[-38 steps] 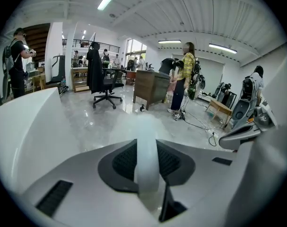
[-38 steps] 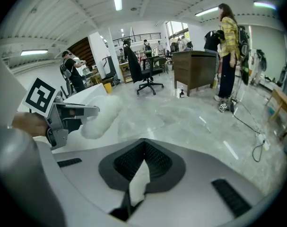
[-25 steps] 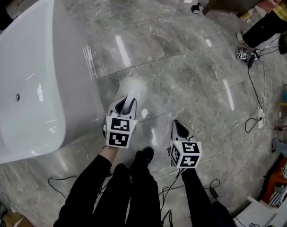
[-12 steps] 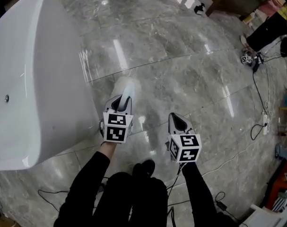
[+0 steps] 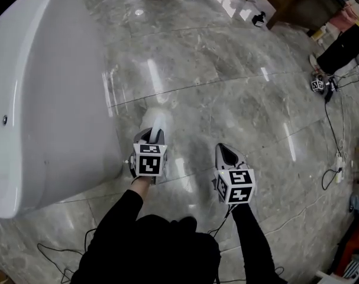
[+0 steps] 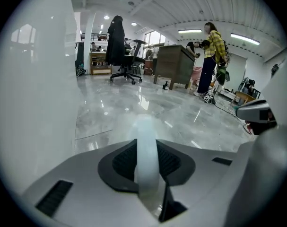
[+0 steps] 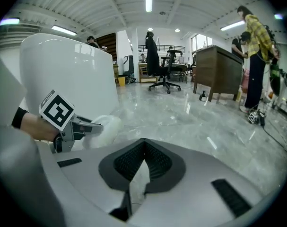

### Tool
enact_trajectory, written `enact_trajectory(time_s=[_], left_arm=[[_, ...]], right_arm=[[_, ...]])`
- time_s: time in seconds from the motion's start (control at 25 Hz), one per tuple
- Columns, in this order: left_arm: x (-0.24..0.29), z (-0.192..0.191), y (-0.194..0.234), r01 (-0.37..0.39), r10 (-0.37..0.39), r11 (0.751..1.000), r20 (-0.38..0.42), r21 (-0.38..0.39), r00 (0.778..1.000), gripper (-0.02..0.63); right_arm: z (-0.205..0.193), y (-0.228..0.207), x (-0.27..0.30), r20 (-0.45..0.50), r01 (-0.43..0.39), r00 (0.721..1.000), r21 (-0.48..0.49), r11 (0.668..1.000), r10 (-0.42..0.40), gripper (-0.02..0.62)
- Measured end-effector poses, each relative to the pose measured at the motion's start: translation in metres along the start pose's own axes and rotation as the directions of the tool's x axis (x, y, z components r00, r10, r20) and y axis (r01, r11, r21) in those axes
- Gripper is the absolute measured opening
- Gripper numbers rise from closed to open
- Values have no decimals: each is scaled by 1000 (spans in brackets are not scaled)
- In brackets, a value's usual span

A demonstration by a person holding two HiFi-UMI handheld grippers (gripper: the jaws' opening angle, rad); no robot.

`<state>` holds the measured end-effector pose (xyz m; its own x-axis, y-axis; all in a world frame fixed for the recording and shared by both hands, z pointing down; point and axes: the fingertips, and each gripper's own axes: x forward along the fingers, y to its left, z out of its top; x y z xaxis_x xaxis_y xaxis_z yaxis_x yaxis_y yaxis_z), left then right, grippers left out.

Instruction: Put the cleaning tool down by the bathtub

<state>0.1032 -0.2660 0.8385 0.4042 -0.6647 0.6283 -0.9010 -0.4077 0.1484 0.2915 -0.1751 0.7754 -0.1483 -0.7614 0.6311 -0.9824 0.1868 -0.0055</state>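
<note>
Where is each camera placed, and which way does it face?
Head view: on head, facing down at grey marble floor; black sleeves, left tongs, right tongs show.
Left gripper view: on left tongs, facing across floor; jaws clamp translucent white cleaning tool.
Right gripper view: on right tongs, facing likewise; shut jaws.
All share white bathtub.

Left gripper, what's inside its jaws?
The white handle of the cleaning tool, clamped between the jaws. Its soft head pokes out ahead. The handle's back end is covered by the left gripper.
</note>
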Motion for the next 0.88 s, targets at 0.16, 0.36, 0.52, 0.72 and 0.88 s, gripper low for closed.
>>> enact_trajectory(time_s=[0.16, 0.36, 0.52, 0.72, 0.88], left_arm=[[12, -20, 18, -57, 56, 997, -33, -42, 998, 95], [19, -38, 43, -130, 124, 986, -62, -107, 990, 95], [20, -50, 59, -193, 183, 972, -83, -137, 980, 95], [26, -61, 75, -250, 233, 948, -107, -197, 967, 95], [30, -65, 80, -268, 248, 942, -117, -203, 962, 95]], right_arm=[[-6, 3, 17, 1, -16, 1000, 11, 1000, 16, 0], [-6, 15, 36, 6, -38, 999, -9, 999, 38, 0], [-5, 25, 46, 13, -62, 998, -13, 998, 62, 0], [3, 37, 54, 30, -79, 996, -72, 994, 81, 0], [7, 51, 64, 35, -108, 993, -97, 989, 112, 0]])
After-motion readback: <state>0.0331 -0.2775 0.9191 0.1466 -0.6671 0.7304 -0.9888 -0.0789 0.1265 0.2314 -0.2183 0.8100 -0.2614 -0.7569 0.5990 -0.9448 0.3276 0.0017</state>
